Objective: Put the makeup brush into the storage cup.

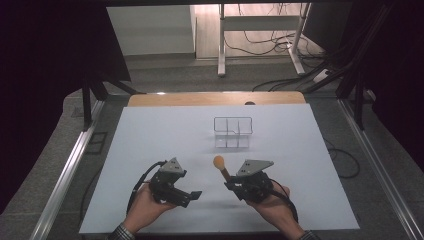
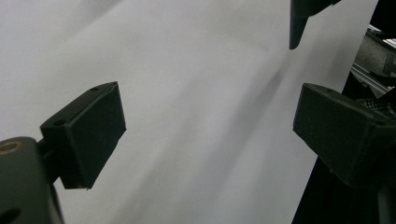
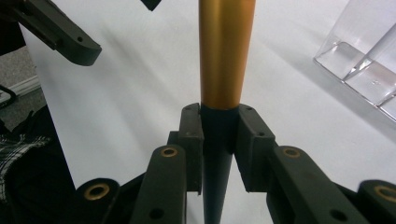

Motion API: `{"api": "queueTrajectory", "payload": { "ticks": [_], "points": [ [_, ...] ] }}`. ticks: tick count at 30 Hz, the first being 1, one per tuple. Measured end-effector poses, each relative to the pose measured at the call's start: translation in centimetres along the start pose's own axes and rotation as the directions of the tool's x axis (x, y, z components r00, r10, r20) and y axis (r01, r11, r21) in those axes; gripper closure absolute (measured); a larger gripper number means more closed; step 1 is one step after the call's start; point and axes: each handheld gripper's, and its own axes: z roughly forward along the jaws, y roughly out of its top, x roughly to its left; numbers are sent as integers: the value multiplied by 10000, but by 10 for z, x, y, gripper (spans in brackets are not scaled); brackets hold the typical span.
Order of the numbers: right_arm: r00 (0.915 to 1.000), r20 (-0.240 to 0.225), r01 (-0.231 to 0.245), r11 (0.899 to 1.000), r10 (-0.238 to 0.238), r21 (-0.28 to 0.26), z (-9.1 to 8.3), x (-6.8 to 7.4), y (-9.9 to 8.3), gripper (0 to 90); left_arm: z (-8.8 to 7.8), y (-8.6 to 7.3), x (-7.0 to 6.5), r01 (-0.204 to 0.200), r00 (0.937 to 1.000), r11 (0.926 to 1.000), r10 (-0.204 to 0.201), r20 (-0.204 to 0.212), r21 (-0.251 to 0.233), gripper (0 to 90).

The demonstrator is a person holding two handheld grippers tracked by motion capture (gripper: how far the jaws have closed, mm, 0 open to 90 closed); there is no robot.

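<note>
Two tools: right tool [image 3: 219, 140] grips a gold-and-black brush [image 3: 226, 56] near the clear organizer [image 1: 233, 131]; left tool [image 2: 205, 126] gapes wide.

makeup brush [image 1: 221, 168] just below center of the high view, round orange head on top, gold ferrule running into a dark tapered handle, tilted up toward the upper left, standing dead center in the right gripper view
</note>
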Motion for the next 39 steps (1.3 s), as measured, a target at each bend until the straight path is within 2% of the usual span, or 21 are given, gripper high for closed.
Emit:
{"api": "queueTrajectory", "payload": {
  "ticks": [6, 12, 19, 39],
  "points": [
    [10000, 85, -10, 10000, 10, 1, -2, -2, -1, 735, -5, -6, 1, 41, 9998, 10000, -40, -208, 40, 97],
    [9999, 160, -28, 9999, 30, -127, -4, -5, -1, 735, -11, -16, 7, 357, 9988, 9994, -355, -328, 50, 96],
    [9996, 239, -130, 9998, 133, -129, -7, -10, -3, 735, -15, -25, 13, 498, 9977, 9987, -492, -466, 106, 90],
    [9982, 457, -366, 9990, 379, -275, -14, -22, -5, 735, -32, -44, 26, 1033, 9923, 9940, -1053, -650, -347, 89]
  ]
}}
